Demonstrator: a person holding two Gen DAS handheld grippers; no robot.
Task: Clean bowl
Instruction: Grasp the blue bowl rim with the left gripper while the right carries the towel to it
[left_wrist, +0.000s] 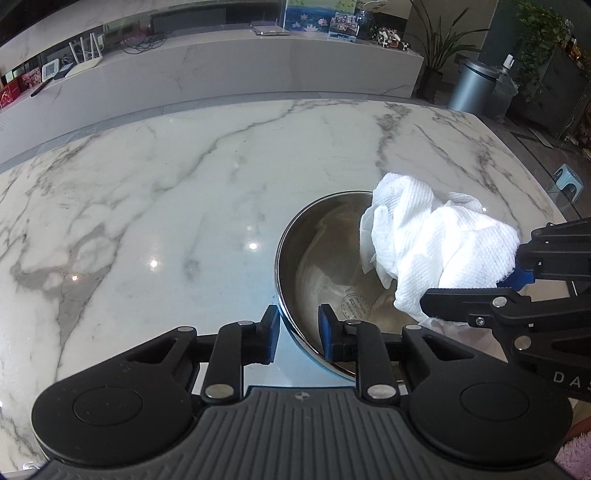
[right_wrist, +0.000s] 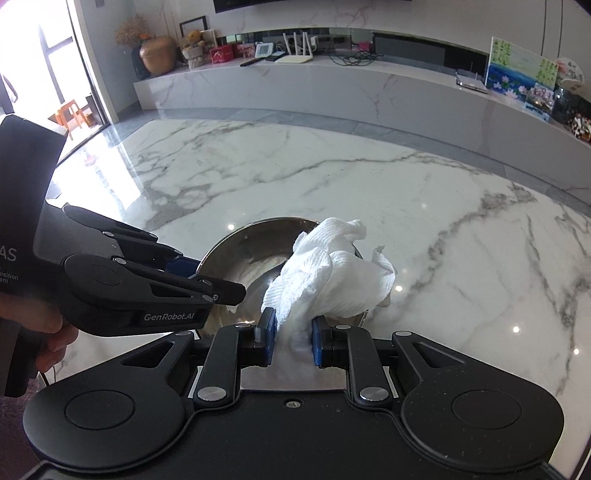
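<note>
Bowl (left_wrist: 325, 266) of steel on the marble bench (left_wrist: 147, 192). My left claw (left_wrist: 297, 332) pinches its near rim; my right claw (right_wrist: 293, 341) grips a crumpled paper towel (right_wrist: 328, 273). I should steady the rim and sweep the towel around the inner wall.

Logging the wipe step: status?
Left tool straddling steel bowl rim. Right tool shut on white paper towel, wad over bowl. Nothing in the way.
</note>
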